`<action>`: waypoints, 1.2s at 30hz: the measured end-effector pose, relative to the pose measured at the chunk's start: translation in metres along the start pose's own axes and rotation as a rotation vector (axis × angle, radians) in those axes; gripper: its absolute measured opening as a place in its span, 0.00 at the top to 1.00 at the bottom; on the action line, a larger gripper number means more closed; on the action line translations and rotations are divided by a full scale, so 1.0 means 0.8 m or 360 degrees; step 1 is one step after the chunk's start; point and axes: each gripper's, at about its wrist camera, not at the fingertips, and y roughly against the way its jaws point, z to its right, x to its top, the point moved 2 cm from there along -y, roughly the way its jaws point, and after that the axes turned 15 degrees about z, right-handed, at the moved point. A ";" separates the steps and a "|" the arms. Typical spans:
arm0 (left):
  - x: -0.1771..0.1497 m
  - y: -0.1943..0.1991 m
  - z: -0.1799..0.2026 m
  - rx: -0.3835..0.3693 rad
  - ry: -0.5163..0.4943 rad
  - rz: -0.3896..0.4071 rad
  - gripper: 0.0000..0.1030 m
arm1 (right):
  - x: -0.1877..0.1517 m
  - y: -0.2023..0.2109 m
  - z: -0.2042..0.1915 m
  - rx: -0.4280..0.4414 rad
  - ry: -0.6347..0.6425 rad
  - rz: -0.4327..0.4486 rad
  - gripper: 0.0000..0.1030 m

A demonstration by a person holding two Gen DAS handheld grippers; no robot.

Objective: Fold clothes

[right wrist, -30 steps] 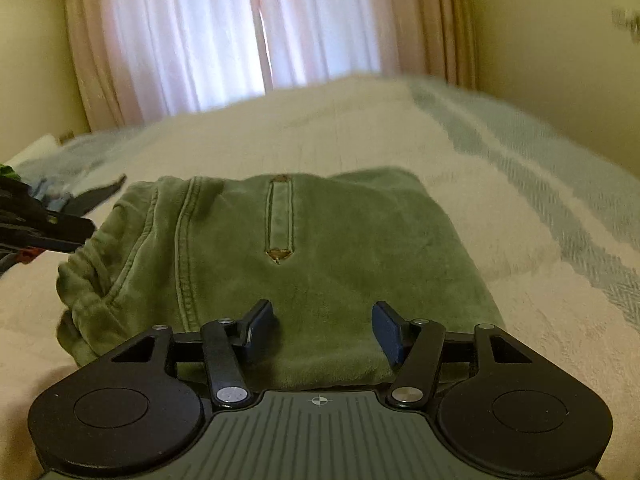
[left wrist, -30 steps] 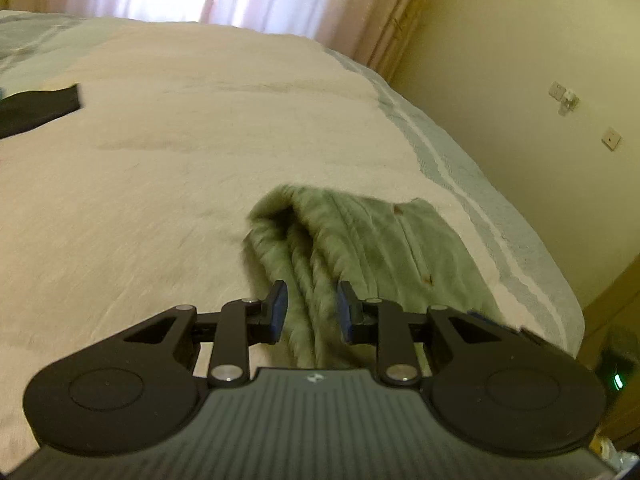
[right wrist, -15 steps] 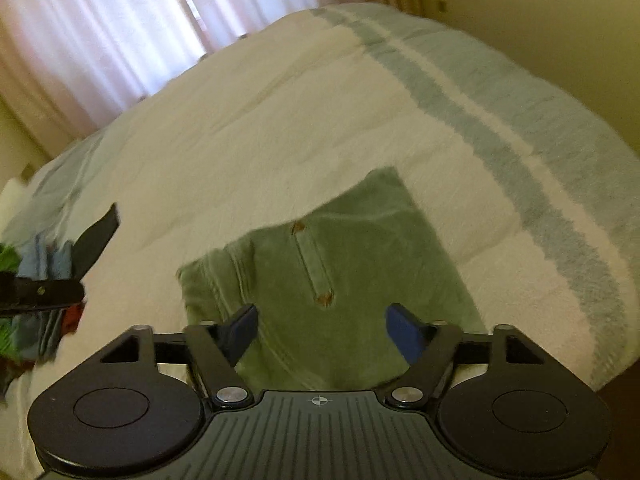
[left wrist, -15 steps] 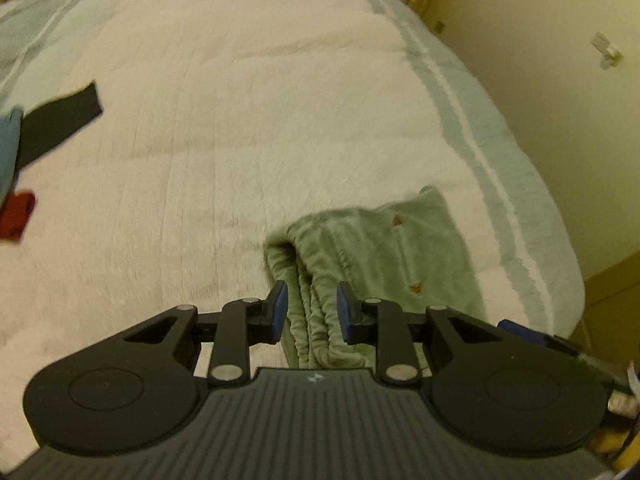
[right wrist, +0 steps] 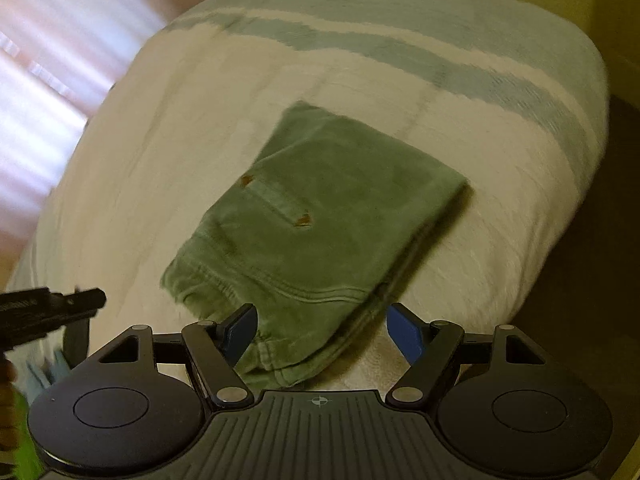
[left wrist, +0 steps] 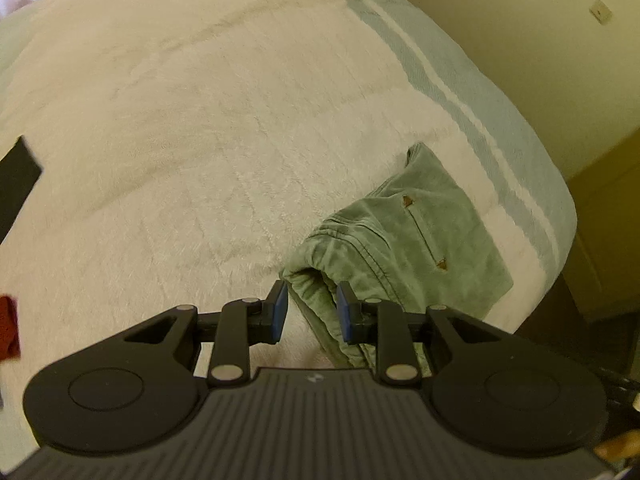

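We see our left gripper (left wrist: 308,310) with jaws parted a little, the bunched waistband just beyond them, ungripped. Our right gripper (right wrist: 320,336) has jaws spread wide, released, above the near hem. One pair of folded green trousers (right wrist: 320,208) lies on the bed (left wrist: 200,140) near its right edge, long axis running from lower left to upper right in the right wrist frame. Compared with half a second ago, both cameras sit higher and tilt further down. Far left, one black cloth (left wrist: 14,184) and one red cloth (left wrist: 8,330).

One folded green garment (right wrist: 328,216), one bed (left wrist: 200,120), two grippers: left gripper (left wrist: 310,312), right gripper (right wrist: 320,332).
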 end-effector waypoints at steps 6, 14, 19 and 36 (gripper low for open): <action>0.019 -0.059 0.003 -0.0076 -0.0124 -0.0045 0.80 | -0.006 -0.010 0.038 -0.0085 -0.0193 0.0086 0.28; 0.039 -0.096 0.027 -0.0153 -0.0258 -0.0050 0.79 | 0.000 -0.031 0.042 0.0011 -0.0302 0.0147 0.28; 0.051 -0.124 0.016 -0.0182 -0.0273 -0.0025 0.79 | -0.013 -0.055 0.051 -0.0013 -0.0382 0.0133 0.38; 0.055 -0.240 -0.034 -0.0524 -0.0044 -0.0304 0.73 | -0.054 -0.070 0.116 0.0196 -0.1137 0.0247 0.65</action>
